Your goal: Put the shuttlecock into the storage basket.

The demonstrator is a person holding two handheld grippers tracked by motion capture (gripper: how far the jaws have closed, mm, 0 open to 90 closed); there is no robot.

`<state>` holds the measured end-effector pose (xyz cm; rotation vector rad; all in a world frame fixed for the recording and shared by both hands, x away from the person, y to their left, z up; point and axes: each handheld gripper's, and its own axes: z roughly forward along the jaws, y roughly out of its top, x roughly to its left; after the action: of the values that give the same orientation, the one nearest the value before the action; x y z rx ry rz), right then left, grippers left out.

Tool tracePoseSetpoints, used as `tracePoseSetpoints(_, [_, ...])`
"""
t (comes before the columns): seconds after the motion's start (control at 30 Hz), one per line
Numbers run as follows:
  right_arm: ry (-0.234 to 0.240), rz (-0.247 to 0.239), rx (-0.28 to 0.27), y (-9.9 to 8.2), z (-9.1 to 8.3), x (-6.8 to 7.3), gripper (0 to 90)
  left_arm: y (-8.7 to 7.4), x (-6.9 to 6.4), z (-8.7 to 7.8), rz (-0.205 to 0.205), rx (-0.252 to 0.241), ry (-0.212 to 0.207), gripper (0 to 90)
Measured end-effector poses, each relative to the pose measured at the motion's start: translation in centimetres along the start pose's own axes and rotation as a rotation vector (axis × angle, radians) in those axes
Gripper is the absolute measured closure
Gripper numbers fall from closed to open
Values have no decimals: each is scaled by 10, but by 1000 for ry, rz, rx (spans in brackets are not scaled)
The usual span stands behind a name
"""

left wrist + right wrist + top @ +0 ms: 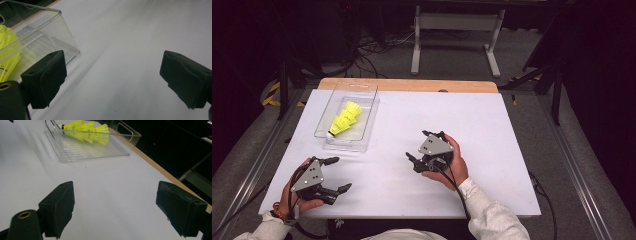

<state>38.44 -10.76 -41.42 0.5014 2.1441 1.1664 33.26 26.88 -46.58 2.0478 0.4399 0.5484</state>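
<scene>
A clear plastic tray [368, 131] lies on the white table [492, 125] at the far left. Several yellow shuttlecocks [344, 120] lie nested in it, black cork end toward the near side. My left gripper [340, 174] rests near the front left corner, just short of the tray, with its jaws open and nothing between them. In the left gripper view the left gripper [113, 65] frames bare table, with the tray [57, 32] and shuttlecocks [7, 50] at the left. My right gripper [418, 145] is at mid-table, open and empty. The right gripper [115, 195] looks toward the tray [92, 150] and shuttlecocks [87, 131].
A wooden strip [412, 85] borders the table's far edge. Behind it on the floor stand a white metal frame [457, 30] and loose cables [377, 47]. Bare white surface stretches to the right of the tray and around both grippers.
</scene>
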Motion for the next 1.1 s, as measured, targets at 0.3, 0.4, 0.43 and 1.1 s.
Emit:
tracePoseSetpoints(0.3, [8, -4, -13, -4, -3, 5, 123, 0, 0, 0, 2, -1, 0, 81])
tracePoseSetpoints(0.4, [-1, -10, -11, -6, -5, 6, 112, 0, 0, -1, 6, 0, -1, 81])
tracePoseSetpoints(0.43, [-4, -10, -9, -7, -6, 6, 104, 0, 0, -1, 6, 0, 0, 81])
tracePoseSetpoints(1.1, [-29, -44, -33, -17, -23, 8, 106, 1, -1, 0, 9, 2, 0, 81])
